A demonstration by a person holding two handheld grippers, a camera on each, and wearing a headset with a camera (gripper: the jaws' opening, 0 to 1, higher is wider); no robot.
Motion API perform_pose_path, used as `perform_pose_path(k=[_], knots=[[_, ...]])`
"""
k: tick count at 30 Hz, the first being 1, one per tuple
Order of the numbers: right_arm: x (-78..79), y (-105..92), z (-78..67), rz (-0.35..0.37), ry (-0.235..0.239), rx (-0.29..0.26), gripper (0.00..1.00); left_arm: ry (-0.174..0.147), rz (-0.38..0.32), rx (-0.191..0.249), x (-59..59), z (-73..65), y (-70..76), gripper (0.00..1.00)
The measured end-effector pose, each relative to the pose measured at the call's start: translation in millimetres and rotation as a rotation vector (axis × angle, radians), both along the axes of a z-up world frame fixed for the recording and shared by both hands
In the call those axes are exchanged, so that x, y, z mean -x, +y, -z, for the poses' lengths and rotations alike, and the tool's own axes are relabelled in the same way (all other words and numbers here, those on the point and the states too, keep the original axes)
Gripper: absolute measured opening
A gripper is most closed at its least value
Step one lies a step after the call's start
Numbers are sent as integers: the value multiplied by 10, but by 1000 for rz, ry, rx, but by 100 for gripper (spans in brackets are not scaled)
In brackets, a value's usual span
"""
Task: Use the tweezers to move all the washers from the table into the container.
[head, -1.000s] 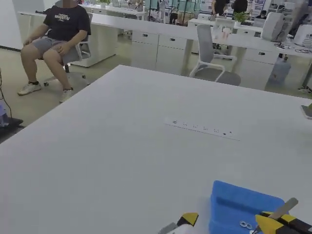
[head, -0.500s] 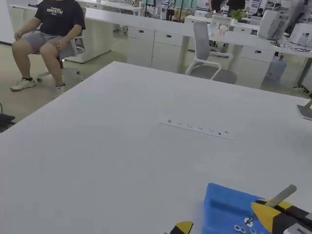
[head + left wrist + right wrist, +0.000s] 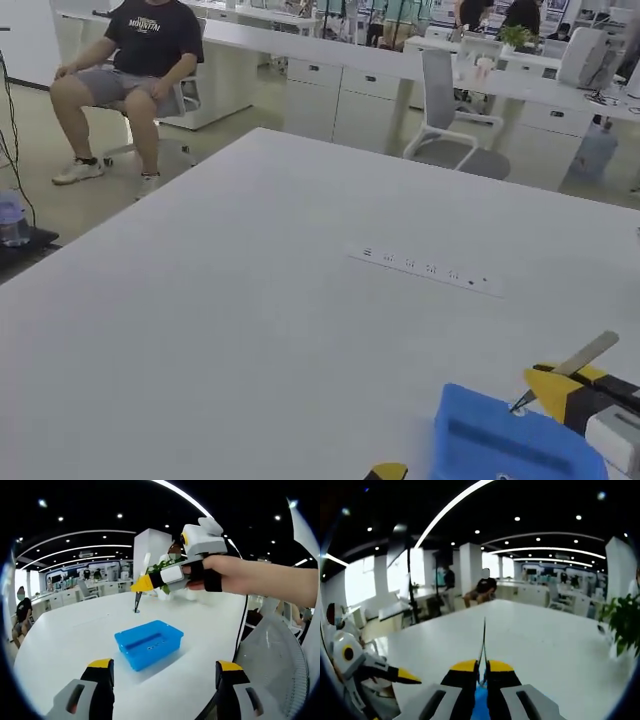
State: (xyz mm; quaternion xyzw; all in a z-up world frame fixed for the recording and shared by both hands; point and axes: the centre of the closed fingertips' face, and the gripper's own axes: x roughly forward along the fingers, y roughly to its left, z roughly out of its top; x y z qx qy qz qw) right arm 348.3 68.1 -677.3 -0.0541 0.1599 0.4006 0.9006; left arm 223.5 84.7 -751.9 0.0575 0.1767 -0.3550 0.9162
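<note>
A blue container point(image 3: 515, 448) sits on the white table point(image 3: 250, 300) at the near right. My right gripper point(image 3: 545, 385) hangs over its far rim, shut on metal tweezers point(image 3: 590, 352) whose tips point down. In the left gripper view a hand holds that right gripper point(image 3: 145, 583), with the tweezers point(image 3: 137, 601) above the table just beyond the container point(image 3: 149, 643). Small pale washers point(image 3: 151, 644) lie inside. Whether the tips hold anything I cannot tell. My left gripper point(image 3: 162, 680) is open and short of the container. In the right gripper view, yellow jaws point(image 3: 482, 666) clamp the tweezers point(image 3: 483, 637).
A socket strip point(image 3: 425, 268) is set into the table's middle. A person point(image 3: 140, 50) sits on a chair past the far left corner, near a bottle point(image 3: 10, 220). Desks and an office chair point(image 3: 445, 100) stand behind. A green plant point(image 3: 620, 620) stands on the right.
The tweezers in my right gripper have lifted out of the blue container and moved towards its far rim. The head camera has shifted, so the whole scene sits differently.
</note>
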Motion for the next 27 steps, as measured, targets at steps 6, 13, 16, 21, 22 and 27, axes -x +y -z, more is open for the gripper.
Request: perform_pose_path(k=[6, 13, 16, 21, 22, 27], knots=[[-117, 18, -19, 3, -5, -8, 3, 5, -5, -4, -5, 10, 8, 85], [-221, 43, 56, 8, 13, -23, 3, 10, -8, -7, -8, 20, 11, 83], [-255, 44, 105, 11, 17, -21, 3, 9, -7, -8, -11, 18, 6, 83], [-277, 17, 218, 17, 35, -15, 3, 12, -10, -15, -11, 26, 10, 82], [-279, 8, 251, 22, 46, -20, 3, 11, -9, -19, -10, 28, 9, 81], [-281, 9, 391, 15, 74, -3, 3, 13, -18, -10, -18, 19, 23, 81]])
